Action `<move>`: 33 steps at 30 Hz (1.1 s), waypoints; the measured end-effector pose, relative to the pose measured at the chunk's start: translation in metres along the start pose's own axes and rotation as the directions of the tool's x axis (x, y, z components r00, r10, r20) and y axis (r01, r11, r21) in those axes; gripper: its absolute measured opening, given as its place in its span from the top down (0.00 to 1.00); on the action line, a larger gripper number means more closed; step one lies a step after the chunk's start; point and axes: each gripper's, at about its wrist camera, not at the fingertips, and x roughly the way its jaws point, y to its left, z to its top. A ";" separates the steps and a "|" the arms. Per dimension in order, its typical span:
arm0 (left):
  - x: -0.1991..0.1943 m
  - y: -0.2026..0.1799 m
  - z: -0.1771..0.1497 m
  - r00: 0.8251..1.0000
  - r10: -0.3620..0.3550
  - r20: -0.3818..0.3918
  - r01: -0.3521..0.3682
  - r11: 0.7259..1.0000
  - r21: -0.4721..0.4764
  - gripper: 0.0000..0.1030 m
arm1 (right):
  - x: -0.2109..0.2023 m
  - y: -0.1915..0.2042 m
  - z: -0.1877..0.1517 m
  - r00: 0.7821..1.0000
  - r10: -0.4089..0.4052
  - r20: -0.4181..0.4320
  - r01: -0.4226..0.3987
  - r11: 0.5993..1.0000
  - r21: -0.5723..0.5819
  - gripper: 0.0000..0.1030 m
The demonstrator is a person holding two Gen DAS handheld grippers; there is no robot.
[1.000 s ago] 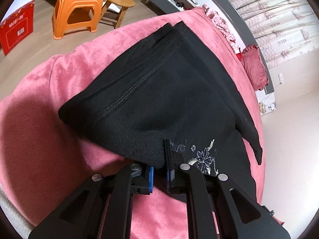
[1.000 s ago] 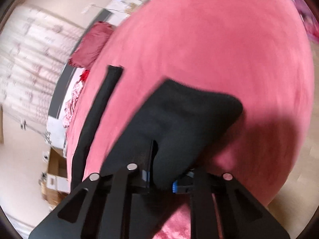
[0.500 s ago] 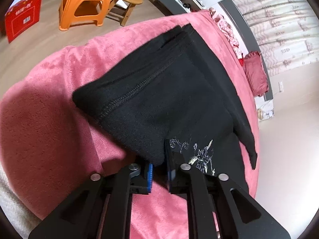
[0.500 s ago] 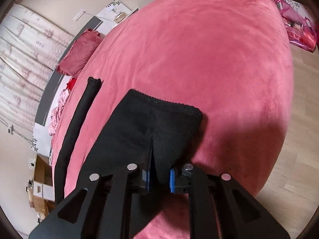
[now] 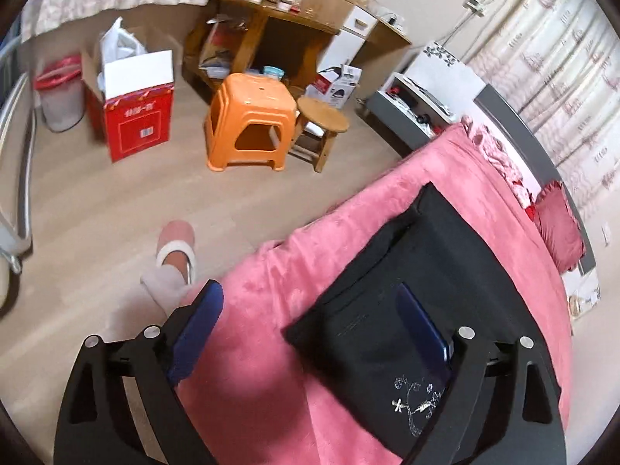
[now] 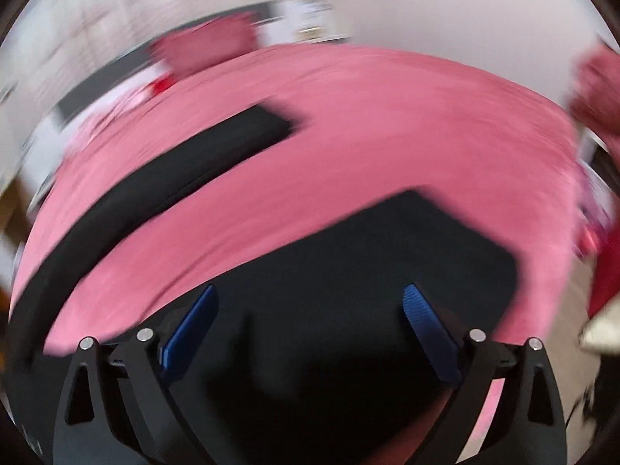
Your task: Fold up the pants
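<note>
Both jaws spread wide: the left hand-held gripper [image 5: 310, 310] and right hand-held gripper [image 6: 310, 310] have just been opening, nothing pinched between their pads. Black pants [image 5: 438, 294] lie folded on the pink bed [image 5: 310, 271] just below and ahead of each.

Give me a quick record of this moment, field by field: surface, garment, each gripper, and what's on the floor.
surface: pink blanket on a bed
garment: black pants, folded over, pale embroidery at the near end
left gripper: jaws have just been opening, wide apart, nothing held
right gripper: jaws have just been opening, wide apart above the pants, view blurred
floor: orange stool, round wooden stool, red box
</note>
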 end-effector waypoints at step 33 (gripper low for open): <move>0.231 -0.194 0.127 0.964 -0.130 -0.233 0.162 0.979 0.124 0.10 | 0.056 0.144 -0.071 0.979 0.193 -0.068 -0.205 0.902 -0.381 0.02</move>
